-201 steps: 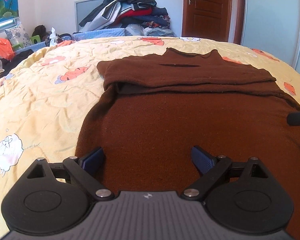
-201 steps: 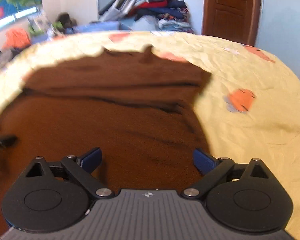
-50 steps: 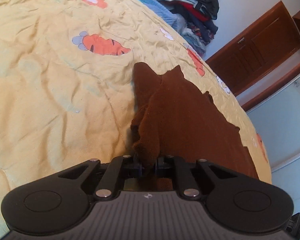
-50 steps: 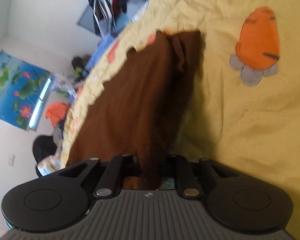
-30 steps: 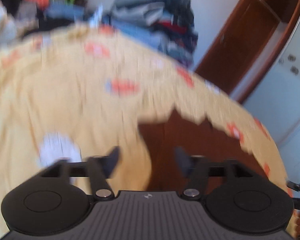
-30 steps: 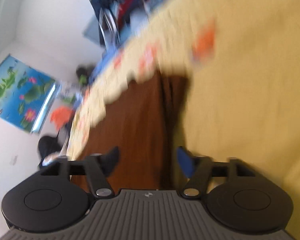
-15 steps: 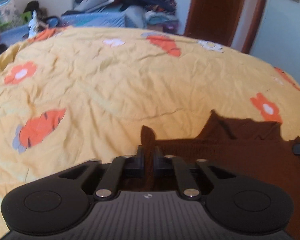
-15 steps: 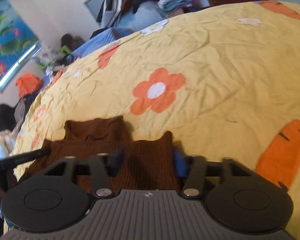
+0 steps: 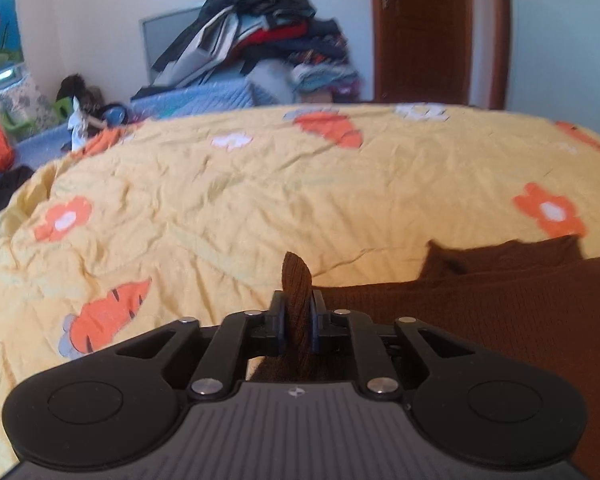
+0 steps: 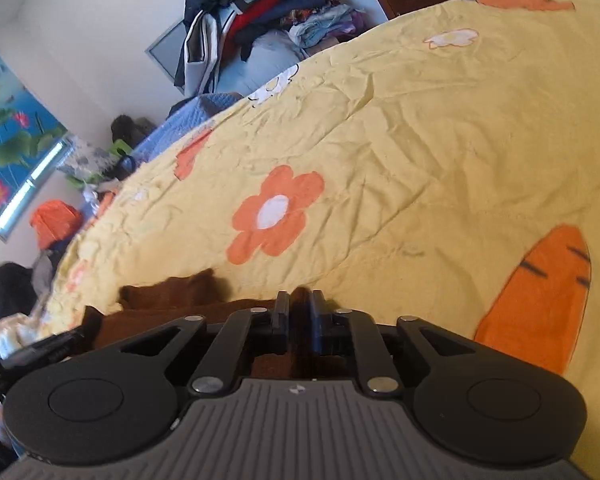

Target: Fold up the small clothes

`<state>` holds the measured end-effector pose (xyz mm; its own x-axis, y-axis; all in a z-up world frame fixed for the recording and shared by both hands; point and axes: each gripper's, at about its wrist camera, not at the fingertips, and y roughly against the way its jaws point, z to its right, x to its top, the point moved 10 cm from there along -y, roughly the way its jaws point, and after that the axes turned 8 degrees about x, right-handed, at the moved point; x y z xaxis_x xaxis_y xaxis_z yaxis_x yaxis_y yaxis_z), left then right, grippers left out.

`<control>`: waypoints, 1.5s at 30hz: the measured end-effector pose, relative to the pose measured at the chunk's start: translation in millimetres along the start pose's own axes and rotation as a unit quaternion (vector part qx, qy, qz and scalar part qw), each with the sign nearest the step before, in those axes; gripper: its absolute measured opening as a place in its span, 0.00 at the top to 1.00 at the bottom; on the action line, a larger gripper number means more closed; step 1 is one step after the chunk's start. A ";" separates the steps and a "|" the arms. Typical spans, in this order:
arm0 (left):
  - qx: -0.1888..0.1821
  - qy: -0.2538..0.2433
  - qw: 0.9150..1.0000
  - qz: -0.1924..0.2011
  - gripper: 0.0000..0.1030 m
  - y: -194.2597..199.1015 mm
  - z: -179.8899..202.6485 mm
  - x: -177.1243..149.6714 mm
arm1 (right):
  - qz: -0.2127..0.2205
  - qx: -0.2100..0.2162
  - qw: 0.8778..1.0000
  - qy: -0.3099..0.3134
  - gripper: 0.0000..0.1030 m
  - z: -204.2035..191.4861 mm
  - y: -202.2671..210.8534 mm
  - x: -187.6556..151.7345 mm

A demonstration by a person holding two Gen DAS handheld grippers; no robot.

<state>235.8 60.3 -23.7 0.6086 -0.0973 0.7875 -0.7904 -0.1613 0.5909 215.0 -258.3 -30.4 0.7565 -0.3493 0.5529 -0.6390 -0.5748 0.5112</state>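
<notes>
The brown sweater (image 9: pixel 500 304) lay part-folded on the yellow quilt (image 9: pixel 260 184). The left gripper (image 9: pixel 299 320) pinched its near-left corner; the right gripper (image 10: pixel 299 316) pinched the opposite corner. Both jaws had just eased slightly. Recommended: firm both grips, lift evenly, keep the edge taut.

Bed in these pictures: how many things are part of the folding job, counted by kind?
Brown sweater: 1
Grippers: 2, the left gripper and the right gripper. Each pinches the sweater's edge, and their jaws have just closed and then eased a little.
Yellow bedspread: 1
Total: 4
</notes>
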 end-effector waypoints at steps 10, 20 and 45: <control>-0.024 0.040 0.997 -0.061 0.29 -32.9 6.8 4.9 | -0.057 0.022 0.998 -0.025 0.53 -7.9 -19.9 -2.8; 0.026 0.031 0.998 -0.040 0.94 -42.8 1.7 8.8 | -0.005 0.020 0.999 0.033 0.86 -24.7 -2.8 24.4; 0.006 0.017 0.999 -0.027 0.21 -28.4 47.6 -9.8 | 0.002 -0.049 0.978 0.204 0.35 -52.7 -44.9 -29.0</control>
<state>255.6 19.1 -56.4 0.6477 -0.0551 0.7599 -0.7554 -0.1767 0.6311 214.4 -183.3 -34.6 0.6478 -0.0156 0.7617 -0.6678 -0.4929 0.5578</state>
